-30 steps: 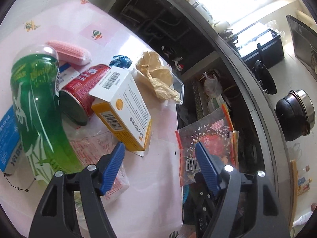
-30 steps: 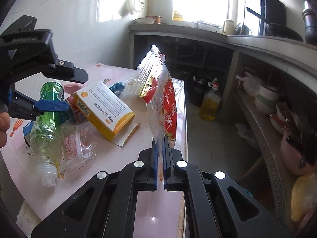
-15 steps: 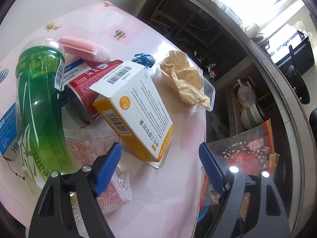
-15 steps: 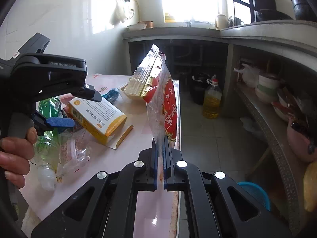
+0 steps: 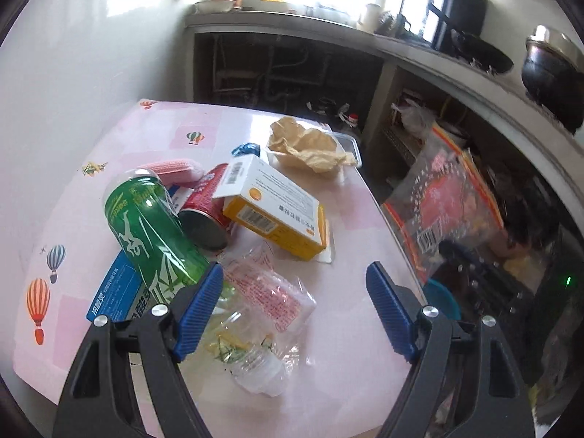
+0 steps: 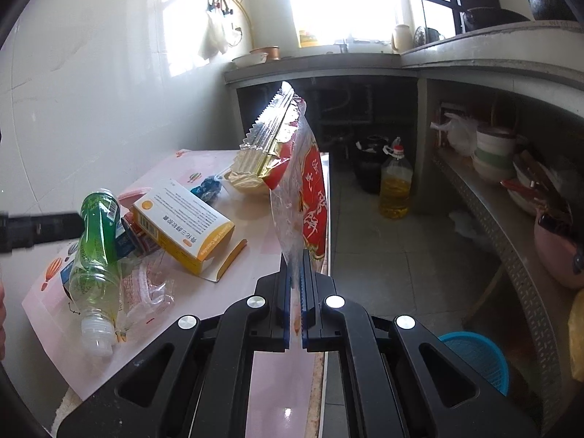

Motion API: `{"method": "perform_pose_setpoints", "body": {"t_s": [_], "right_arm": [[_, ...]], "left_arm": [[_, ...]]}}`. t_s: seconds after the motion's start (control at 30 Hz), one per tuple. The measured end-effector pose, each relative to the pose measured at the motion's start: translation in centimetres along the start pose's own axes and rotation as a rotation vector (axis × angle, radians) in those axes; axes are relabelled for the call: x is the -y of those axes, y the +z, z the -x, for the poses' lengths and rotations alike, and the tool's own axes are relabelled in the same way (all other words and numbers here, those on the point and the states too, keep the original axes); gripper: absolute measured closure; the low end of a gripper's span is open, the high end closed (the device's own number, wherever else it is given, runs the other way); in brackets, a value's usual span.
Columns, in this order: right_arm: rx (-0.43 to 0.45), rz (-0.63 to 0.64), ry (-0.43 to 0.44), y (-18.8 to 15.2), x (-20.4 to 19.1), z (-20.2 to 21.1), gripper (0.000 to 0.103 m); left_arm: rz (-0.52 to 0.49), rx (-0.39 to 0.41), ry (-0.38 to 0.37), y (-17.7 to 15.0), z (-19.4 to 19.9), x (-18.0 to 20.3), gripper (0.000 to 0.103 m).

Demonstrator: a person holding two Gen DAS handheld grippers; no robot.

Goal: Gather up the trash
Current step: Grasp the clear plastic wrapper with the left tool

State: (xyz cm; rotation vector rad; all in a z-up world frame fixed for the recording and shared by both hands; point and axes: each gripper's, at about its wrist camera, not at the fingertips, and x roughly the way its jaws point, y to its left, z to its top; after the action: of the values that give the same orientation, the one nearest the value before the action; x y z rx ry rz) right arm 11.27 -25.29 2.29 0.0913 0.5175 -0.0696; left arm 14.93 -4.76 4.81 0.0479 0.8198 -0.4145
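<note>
My right gripper point(image 6: 295, 273) is shut on a clear and red snack bag point(image 6: 299, 186) and holds it upright past the table's right edge; the bag also shows in the left wrist view point(image 5: 449, 204). My left gripper point(image 5: 295, 303) is open and empty above the pink table point(image 5: 350, 200). Under it lie a clear crumpled wrapper point(image 5: 270, 292) and a green plastic bottle point(image 5: 149, 226). A yellow and white box point(image 5: 273, 208), a red can point(image 5: 208, 208), a blue packet point(image 5: 113, 292) and crumpled brown paper point(image 5: 310, 146) in a clear tray lie beyond.
A blue basket point(image 6: 474, 357) stands on the floor to the right of the table. A bottle of oil point(image 6: 394, 186) stands on the floor further back. Concrete shelves point(image 6: 511, 219) with bowls run along the right. A white wall point(image 6: 91, 91) is on the left.
My left gripper has pulled back and turned level, so the table's trash now lies further ahead. My right gripper has drawn back slightly with the bag still held.
</note>
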Motion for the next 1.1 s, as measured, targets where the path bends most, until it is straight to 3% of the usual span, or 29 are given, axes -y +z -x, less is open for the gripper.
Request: {"method": "perform_pose_setpoints", "body": {"t_s": [0.23,0.37,0.53,0.7,0.8,1.1], "right_arm": [[-0.001,0.01,-0.003,0.1,-0.2,0.3,0.1],[-0.001,0.009,-0.004,0.1,-0.1,0.4,0.1],[-0.004,0.003,-0.004,0.1,0.0,0.2,0.1],[-0.013,-0.003,0.001,0.1,0.1,-0.1,0.1],[-0.017,-0.002,0.002,0.1,0.0,-0.2,0.1],[-0.023,-0.003,0.008,0.2,0.0,0.1,0.1]], "left_arm": [[-0.332,-0.093,0.122,-2.2,-4.5,4.6,0.027],[-0.484,-0.14,0.237,-3.4,-7.5,5.7,0.035],[-0.526,-0.188,0.279,-4.1,-9.2,5.1,0.057],[-0.515,-0.193,0.263,-4.6,-9.3,4.5,0.077],[-0.533,-0.166,0.276,-5.1,-8.9,4.8,0.083],[-0.569,-0.085,0.257,-5.6,-5.8,6.2,0.089]]}}
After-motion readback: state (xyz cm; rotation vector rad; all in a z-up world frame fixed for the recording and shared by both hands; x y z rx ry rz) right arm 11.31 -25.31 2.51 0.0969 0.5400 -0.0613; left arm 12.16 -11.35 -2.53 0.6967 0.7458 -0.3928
